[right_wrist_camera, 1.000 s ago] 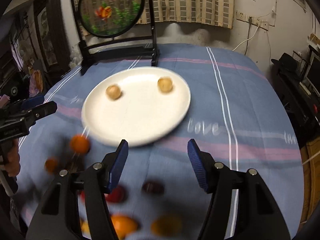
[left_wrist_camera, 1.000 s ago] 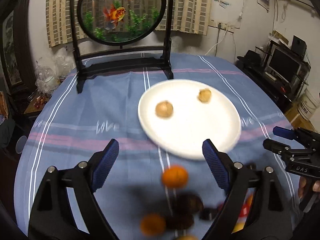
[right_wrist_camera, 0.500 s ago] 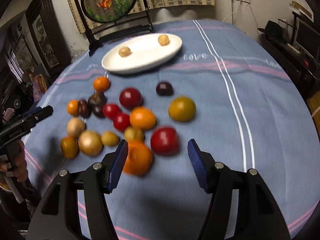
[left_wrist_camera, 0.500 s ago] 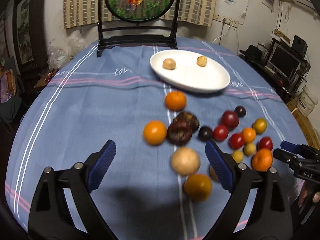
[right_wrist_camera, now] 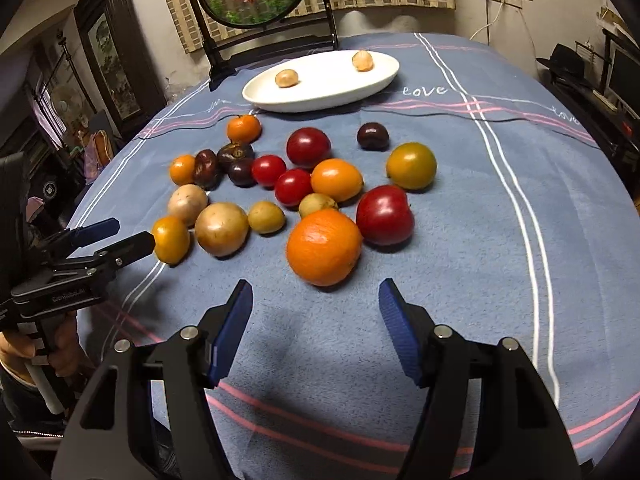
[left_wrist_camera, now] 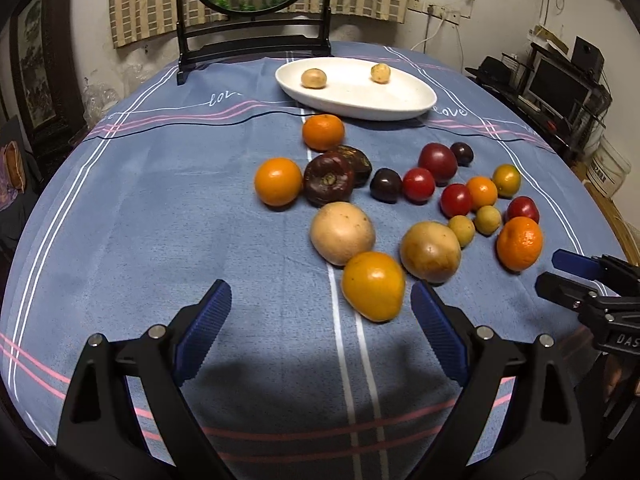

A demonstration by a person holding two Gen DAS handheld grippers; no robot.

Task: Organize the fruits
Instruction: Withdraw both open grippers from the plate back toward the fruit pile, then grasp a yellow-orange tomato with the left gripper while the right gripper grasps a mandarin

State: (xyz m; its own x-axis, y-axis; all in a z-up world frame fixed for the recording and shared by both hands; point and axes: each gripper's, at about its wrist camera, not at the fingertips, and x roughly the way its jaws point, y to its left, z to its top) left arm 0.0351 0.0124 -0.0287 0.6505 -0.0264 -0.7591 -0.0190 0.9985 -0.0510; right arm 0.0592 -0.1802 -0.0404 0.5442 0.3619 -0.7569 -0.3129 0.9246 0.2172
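Several fruits lie loose on the blue tablecloth: oranges, red and dark tomatoes, tan round ones. A white oval plate (left_wrist_camera: 360, 112) (right_wrist_camera: 320, 104) at the far side holds two small tan fruits (left_wrist_camera: 314, 79) (left_wrist_camera: 380, 73). My left gripper (left_wrist_camera: 320, 286) (right_wrist_camera: 132, 232) is open, low over the cloth. A yellow-orange fruit (left_wrist_camera: 374, 286) lies just ahead of it, close to its right finger, untouched. My right gripper (right_wrist_camera: 315, 284) (left_wrist_camera: 549, 270) is open and its jaws are opening, with nothing between them. A big orange (right_wrist_camera: 324, 246) sits right in front of its tips.
A round fish-picture screen on a black stand (left_wrist_camera: 256, 36) stands behind the plate. The table curves away at both sides. Dark furniture with a monitor (left_wrist_camera: 560, 84) is to the right. A person's hand (right_wrist_camera: 24, 356) holds the left gripper's handle.
Both grippers have drawn back from the plate toward the near table edge and sunk lower. The fruit pile, first under them, now lies ahead. No fruit has been taken.
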